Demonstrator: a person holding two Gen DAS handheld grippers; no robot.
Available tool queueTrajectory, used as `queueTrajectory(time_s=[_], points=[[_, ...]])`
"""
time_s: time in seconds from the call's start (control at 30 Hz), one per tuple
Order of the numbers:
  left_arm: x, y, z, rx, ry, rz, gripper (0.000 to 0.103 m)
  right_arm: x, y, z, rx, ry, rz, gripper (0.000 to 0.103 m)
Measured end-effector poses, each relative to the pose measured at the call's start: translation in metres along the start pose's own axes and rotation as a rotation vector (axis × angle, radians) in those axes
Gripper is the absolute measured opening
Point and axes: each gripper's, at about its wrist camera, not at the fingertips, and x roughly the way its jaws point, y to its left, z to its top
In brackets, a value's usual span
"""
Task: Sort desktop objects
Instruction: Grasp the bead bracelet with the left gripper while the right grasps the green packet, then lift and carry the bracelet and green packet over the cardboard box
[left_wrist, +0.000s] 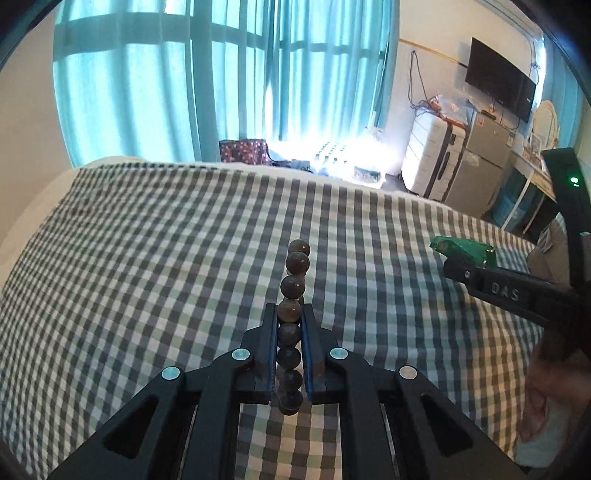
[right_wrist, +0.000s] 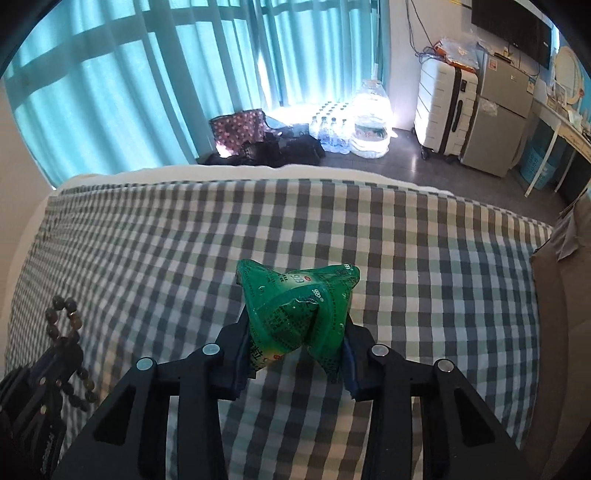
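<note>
My left gripper is shut on a bracelet of dark brown beads, held edge-on above the checked cloth. My right gripper is shut on a crumpled green packet, held above the cloth. In the left wrist view the right gripper with the green packet shows at the right. In the right wrist view the left gripper with the bead bracelet shows at the lower left.
The checked cloth covers a wide flat surface with a white edge at the back. Beyond it on the floor stand water bottles, a white suitcase, a small fridge and a patterned bag.
</note>
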Motion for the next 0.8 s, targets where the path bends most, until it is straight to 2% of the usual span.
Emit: queueTrajectory(time_s=[0.23, 0.8], points=[[-0.025, -0.001, 0.02, -0.003, -0.052, 0.018, 0.011, -0.039, 0.014, 0.001, -0.015, -0.05, 0.048, 0.039], [-0.129, -0.011, 0.055, 0.005, -0.232, 0.033, 0.011, -0.152, 0.03, 0.01, -0.06, -0.225, 0.133, 0.039]])
